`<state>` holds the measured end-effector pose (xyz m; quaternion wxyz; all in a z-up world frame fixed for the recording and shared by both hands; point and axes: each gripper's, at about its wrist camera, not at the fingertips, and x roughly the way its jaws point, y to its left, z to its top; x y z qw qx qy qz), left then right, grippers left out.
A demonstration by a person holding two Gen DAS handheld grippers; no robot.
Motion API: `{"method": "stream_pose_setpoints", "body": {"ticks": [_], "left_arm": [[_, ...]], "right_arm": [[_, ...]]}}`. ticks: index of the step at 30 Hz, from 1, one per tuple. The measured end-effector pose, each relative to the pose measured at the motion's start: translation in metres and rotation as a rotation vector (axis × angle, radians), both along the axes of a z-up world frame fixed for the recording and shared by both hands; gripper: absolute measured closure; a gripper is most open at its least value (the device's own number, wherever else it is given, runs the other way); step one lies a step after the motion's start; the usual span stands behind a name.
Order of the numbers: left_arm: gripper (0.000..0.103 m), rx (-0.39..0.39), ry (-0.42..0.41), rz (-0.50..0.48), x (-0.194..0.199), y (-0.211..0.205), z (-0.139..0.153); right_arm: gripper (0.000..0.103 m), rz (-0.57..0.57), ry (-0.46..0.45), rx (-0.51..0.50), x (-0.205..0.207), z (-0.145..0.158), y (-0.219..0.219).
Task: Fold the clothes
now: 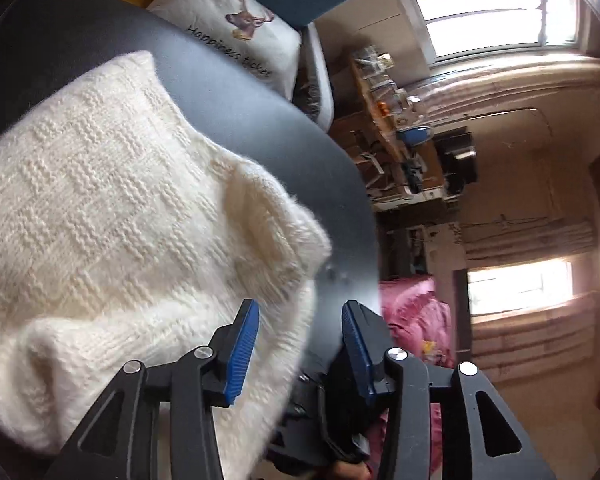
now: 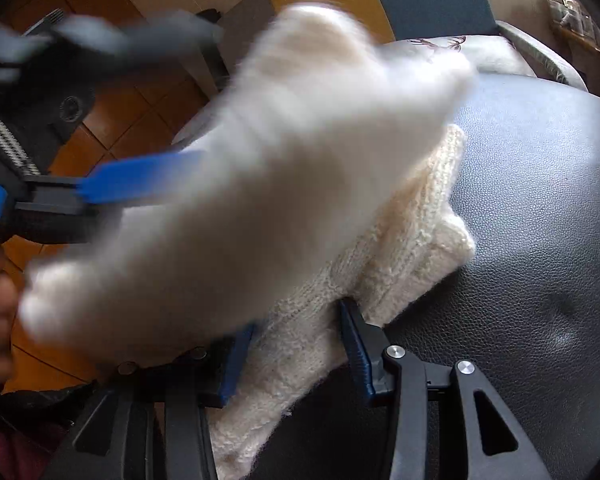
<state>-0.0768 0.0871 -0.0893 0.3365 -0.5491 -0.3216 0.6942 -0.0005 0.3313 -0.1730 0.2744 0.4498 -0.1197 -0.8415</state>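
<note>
Plainly, the left gripper (image 1: pixel 300 344) stands wide apart, holding nothing, above the cream knit sweater (image 1: pixel 112 208) heaped on the black leather seat (image 1: pixel 228 92). Likewise spread, the right gripper (image 2: pixel 298 354) straddles the sweater's ribbed edge (image 2: pixel 412 232); a blurred fold hangs in front.

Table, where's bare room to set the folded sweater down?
The dark table is bare to the right of the sweater in the right wrist view, and between the sweater and the deer pillow in the left view. The sweater crowds the side by the left gripper.
</note>
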Motion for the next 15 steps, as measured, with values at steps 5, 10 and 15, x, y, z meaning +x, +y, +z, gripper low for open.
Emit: {"method": "stream_pose_setpoints", "body": {"ticks": [5,10,15], "left_arm": [[0.044,0.006,0.135,0.049,0.016,-0.08,0.036],[0.039,0.056,0.059,0.163,0.033,-0.176,0.0],[0.038,0.24,-0.067,0.231,0.059,-0.214,-0.056]], "right_arm": [[0.056,-0.054,-0.025,-0.017,0.03,0.002,0.025],[0.056,-0.092,0.018,0.041,0.091,0.029,0.048],[0.041,0.015,0.184,0.02,0.124,0.1,0.02]]}}
